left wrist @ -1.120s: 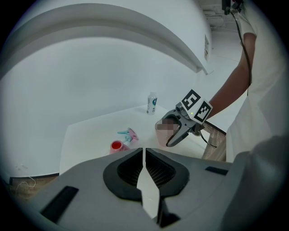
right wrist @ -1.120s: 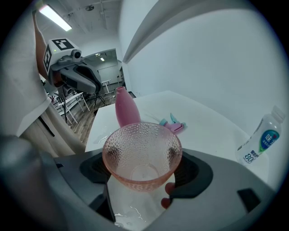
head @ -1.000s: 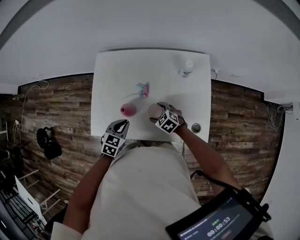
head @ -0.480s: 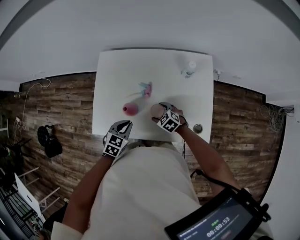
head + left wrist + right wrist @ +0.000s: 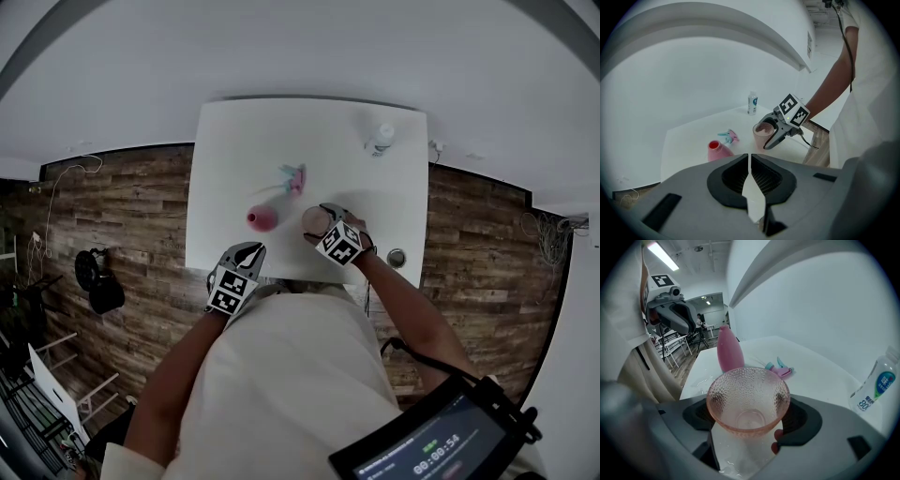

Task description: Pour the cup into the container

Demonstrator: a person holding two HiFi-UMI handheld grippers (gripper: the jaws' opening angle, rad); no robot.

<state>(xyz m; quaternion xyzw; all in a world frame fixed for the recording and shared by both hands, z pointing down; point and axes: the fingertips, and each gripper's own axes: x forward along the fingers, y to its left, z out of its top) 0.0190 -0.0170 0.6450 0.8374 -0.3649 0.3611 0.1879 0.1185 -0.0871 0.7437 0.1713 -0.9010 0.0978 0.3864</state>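
At lower centre-left of the head view, the left gripper point(image 5: 246, 249) was held with its jaws clenched on nothing, just below the pink container point(image 5: 261, 218). That container stood upright on the white surface point(image 5: 225, 159), its mouth open upward. Just to its right, the dimpled pink cup point(image 5: 310, 220) was grasped upright in the jaws of the right gripper point(image 5: 323, 218). A leftward tilt would likely be needed.
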